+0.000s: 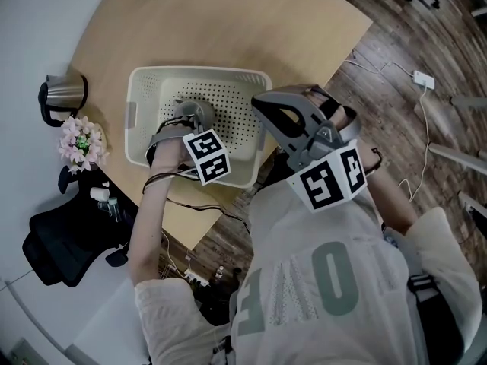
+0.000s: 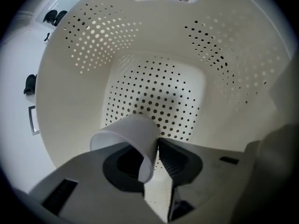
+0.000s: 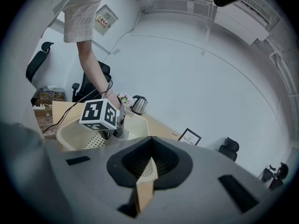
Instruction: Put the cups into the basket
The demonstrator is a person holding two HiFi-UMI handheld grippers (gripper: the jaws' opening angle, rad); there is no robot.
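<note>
A cream perforated basket stands on the round wooden table. My left gripper reaches down inside it. In the left gripper view, the left gripper is shut on the wall of a white paper cup, which lies tilted, mouth toward the camera, a little above the basket's dotted floor. The head view hides the cup behind the gripper. My right gripper hovers over the basket's right rim. Its jaws are shut with nothing in them, and they face the basket and the left marker cube.
A steel kettle and pink flowers sit at the table's left edge. A black office chair stands below them. A framed sign is at the table's far side. A cable and power adapter lie on the wooden floor to the right.
</note>
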